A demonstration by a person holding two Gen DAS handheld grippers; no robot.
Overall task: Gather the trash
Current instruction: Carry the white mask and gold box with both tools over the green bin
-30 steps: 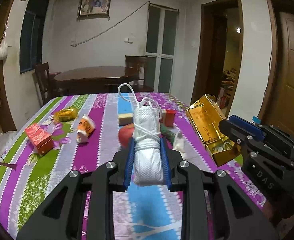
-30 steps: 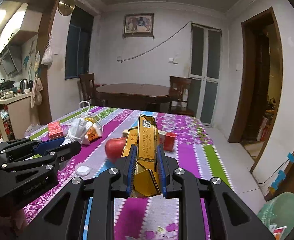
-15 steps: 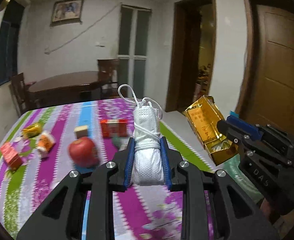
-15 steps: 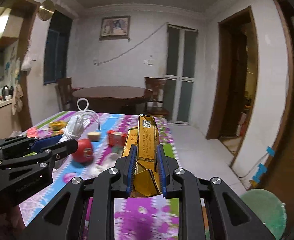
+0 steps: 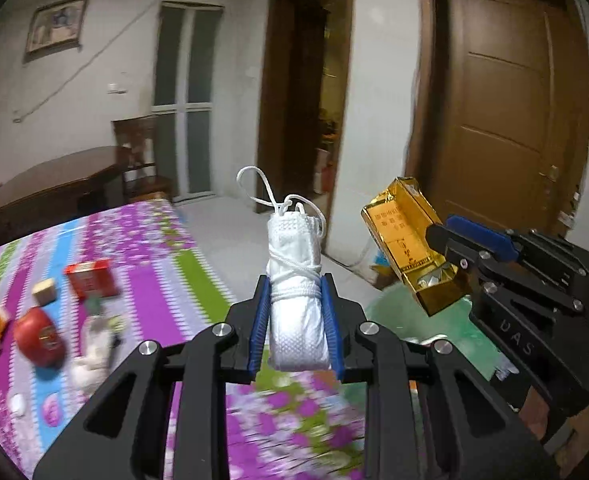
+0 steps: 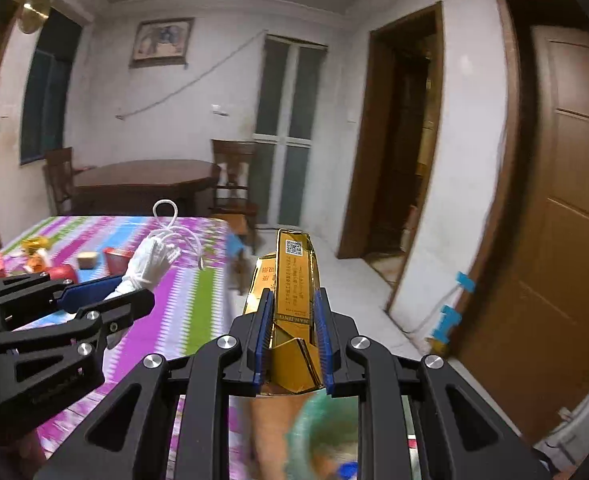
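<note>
Jaws clamp a rolled face mask (image 5: 296, 300) and a gold carton (image 6: 297, 304).

Dim indoor light, motion blur low in both views, fisheye bending, dark vignetted corners

The left gripper (image 5: 295, 312) is matt black plastic with shiny metal screws, and its blue pads (image 5: 259, 320) look rough and ribbed. It squeezes a white face mask (image 5: 296, 300) made of soft, bumpy cloth, tied with white string. The right gripper (image 6: 293, 338) is the same black plastic. It squeezes a gold box (image 6: 295, 308) of shiny, smooth card with folds. The tablecloth (image 5: 166, 280) looks smooth and a bit glossy, like plastic. The apple (image 5: 38, 336) is shiny. The door (image 6: 566, 240) is smooth brown wood. The wall (image 6: 230, 92) is matt white paint.
</note>
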